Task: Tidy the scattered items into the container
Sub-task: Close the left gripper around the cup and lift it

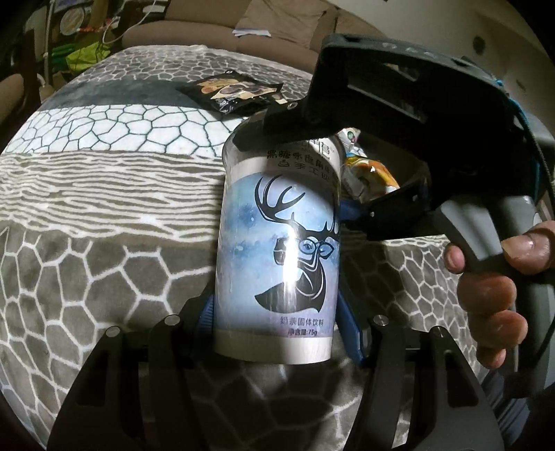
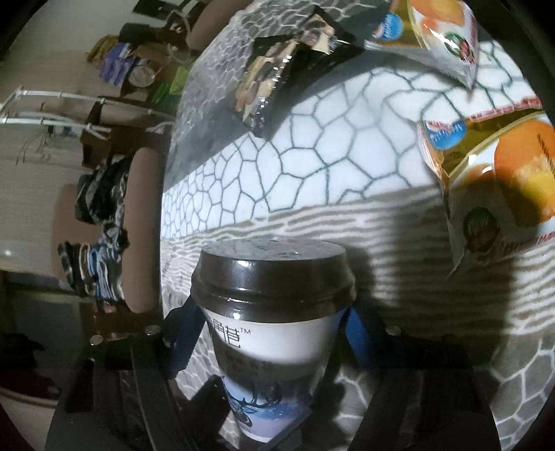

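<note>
A milk-tea cup (image 1: 277, 249) with a blue deer label and a dark lid is held off the patterned blanket (image 1: 104, 194). My left gripper (image 1: 277, 312) is shut on its lower body. My right gripper (image 2: 270, 333) is shut on its upper part just under the lid (image 2: 274, 274); it shows in the left wrist view (image 1: 381, 138) reaching in from the right, a hand on its handle. A black snack packet (image 1: 232, 93) lies on the blanket behind the cup and also shows in the right wrist view (image 2: 288, 66). Orange snack bags (image 2: 492, 180) lie to the right.
A brown sofa (image 1: 215, 31) stands beyond the blanket. Clutter and clothes (image 2: 100, 222) sit at the left side of the room. Another orange bag (image 2: 440, 38) lies at the far right. No container shows clearly.
</note>
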`<state>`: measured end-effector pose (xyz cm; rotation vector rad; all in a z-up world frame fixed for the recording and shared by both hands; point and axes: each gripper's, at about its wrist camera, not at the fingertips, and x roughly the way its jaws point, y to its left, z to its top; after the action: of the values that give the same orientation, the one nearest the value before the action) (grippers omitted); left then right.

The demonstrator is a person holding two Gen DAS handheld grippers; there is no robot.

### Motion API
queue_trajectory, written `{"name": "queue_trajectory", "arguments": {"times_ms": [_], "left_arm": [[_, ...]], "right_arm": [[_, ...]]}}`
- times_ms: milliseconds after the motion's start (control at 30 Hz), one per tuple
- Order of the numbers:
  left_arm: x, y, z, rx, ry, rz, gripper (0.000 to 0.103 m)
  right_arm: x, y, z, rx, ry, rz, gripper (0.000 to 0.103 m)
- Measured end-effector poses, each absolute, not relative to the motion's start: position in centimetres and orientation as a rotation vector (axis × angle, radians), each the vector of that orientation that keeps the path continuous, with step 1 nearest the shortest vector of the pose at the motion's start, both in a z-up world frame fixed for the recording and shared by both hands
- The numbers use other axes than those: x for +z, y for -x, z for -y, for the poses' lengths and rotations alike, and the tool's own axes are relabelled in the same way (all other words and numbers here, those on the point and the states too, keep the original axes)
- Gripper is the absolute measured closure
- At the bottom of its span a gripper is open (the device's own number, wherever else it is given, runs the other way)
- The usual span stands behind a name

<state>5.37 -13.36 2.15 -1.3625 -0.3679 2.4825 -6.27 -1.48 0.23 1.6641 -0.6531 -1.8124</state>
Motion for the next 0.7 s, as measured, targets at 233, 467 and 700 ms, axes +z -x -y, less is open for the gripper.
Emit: {"name": "queue_trajectory", "arguments": {"times_ms": [233, 467, 700], "left_arm": [[4.1, -5.9, 12.2, 2.514, 1.308, 0.288, 0.045], [6.7, -5.8, 10.2, 2.524, 1.246, 0.231, 0.045], [11.0, -5.8, 7.4, 2.533, 1.171, 0.116, 0.045]], "right_arm": [[2.4, 5.7, 0.0, -1.805, -1.599, 0.677, 0.027], [5.3, 5.5, -2.4, -1.832, -1.54, 0.714, 0.027], [9.7, 5.4, -5.6, -1.848, -1.462, 0.764, 0.027]]}}
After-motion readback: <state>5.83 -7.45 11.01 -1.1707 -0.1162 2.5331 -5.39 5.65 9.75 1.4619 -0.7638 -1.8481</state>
